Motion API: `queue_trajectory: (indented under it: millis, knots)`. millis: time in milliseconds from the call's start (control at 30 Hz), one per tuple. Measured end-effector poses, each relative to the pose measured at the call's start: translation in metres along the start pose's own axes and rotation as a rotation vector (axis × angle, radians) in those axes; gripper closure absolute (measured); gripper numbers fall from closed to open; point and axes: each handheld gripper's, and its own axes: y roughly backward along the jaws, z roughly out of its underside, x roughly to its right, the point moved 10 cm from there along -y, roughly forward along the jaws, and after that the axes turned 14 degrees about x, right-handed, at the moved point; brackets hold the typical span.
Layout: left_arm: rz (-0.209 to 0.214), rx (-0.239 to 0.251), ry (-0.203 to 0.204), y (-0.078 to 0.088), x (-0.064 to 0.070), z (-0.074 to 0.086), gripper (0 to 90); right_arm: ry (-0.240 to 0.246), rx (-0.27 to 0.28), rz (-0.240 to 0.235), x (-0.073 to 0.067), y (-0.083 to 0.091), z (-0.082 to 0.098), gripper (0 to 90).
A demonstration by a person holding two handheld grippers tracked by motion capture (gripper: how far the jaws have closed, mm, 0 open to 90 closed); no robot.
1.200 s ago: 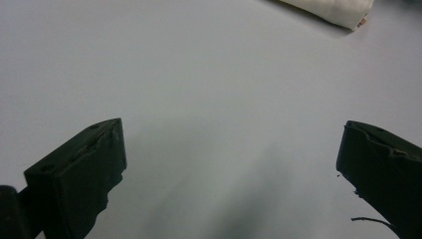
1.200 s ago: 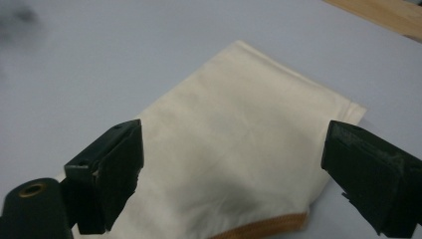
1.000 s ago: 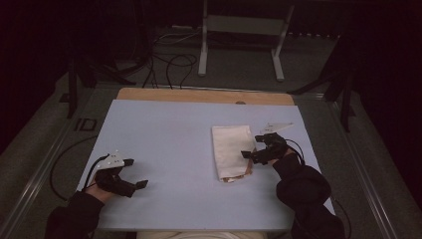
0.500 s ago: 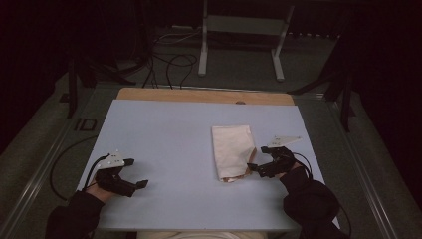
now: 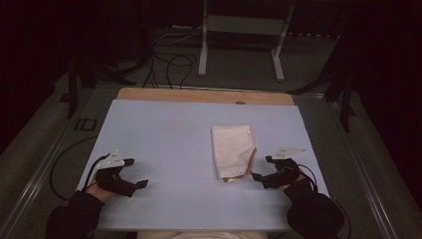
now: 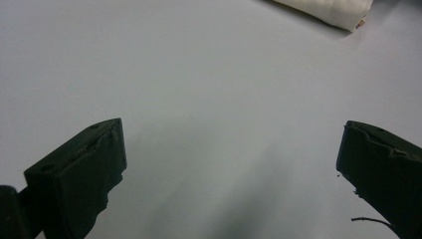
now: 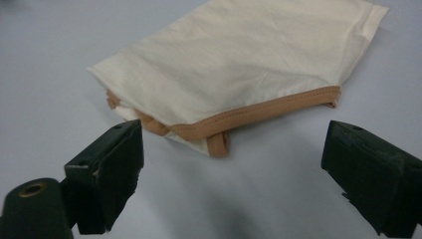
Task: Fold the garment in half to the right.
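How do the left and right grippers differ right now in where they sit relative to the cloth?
The right gripper sits just beside the folded cream cloth, its jaws pointing at the tan-trimmed edge; the left gripper sits far off over bare table. In the right gripper view the cloth lies close ahead; in the left gripper view it is a distant corner. Both have open jaws, holding nothing.

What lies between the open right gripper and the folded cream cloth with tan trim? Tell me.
Only bare pale table top lies between the right gripper and the folded cream cloth, seen in the right gripper view.
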Motion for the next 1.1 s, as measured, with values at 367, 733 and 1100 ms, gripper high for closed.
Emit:
queue_trajectory:
  millis: [367,733,1100]
  knots:
    - [0.002,0.004,-0.005,0.000,0.001,-0.001,0.0,0.012,-0.005,0.007,-0.015,0.008,0.025,9.7]
    - [0.003,0.000,-0.012,-0.001,0.001,-0.001,0.0,0.015,-0.004,0.041,-0.013,0.009,0.036,9.7]
    - [0.004,0.003,-0.013,0.000,0.002,-0.002,0.0,0.038,0.008,0.059,-0.010,0.004,0.034,9.7]
